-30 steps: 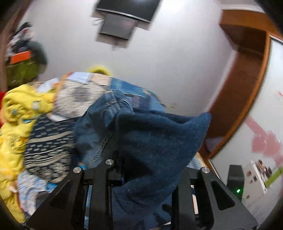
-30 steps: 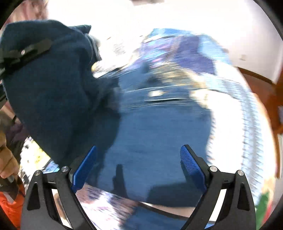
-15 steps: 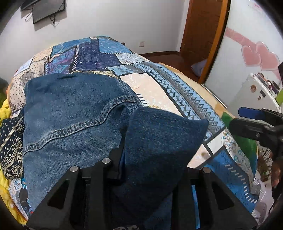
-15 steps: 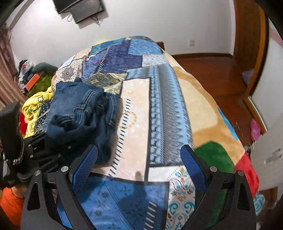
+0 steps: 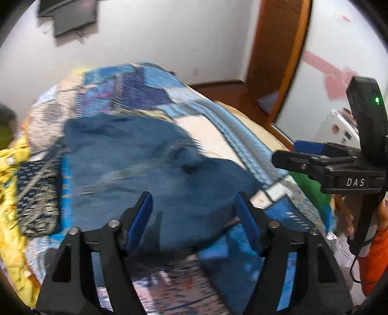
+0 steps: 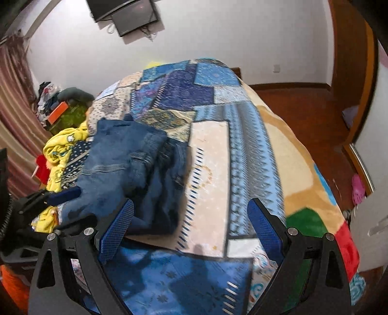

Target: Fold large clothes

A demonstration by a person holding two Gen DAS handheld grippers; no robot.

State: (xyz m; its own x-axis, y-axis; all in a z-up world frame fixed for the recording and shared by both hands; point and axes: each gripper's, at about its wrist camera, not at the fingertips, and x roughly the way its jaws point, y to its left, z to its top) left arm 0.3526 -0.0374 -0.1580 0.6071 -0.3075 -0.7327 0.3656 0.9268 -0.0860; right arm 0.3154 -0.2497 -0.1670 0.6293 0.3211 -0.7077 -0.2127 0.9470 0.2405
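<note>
Blue denim jeans [image 5: 155,169] lie folded on the patchwork bed cover [image 5: 242,145], also seen in the right wrist view [image 6: 126,164]. My left gripper [image 5: 195,213] is open and empty just above the jeans' near end. It also shows at the left edge of the right wrist view [image 6: 63,193], beside the jeans. My right gripper [image 6: 190,223] is open and empty above the bed cover [image 6: 242,150], to the right of the jeans. It appears at the right of the left wrist view [image 5: 303,155].
A pile of yellow and dark patterned clothes [image 6: 63,155] lies left of the jeans. The wooden floor [image 6: 303,104] and a door frame [image 5: 274,48] are to the right. A TV [image 6: 131,12] hangs on the far wall.
My left gripper has opened and let go of the jeans' folded end, which now lies on the pile. My right gripper has stayed open over the bed.
</note>
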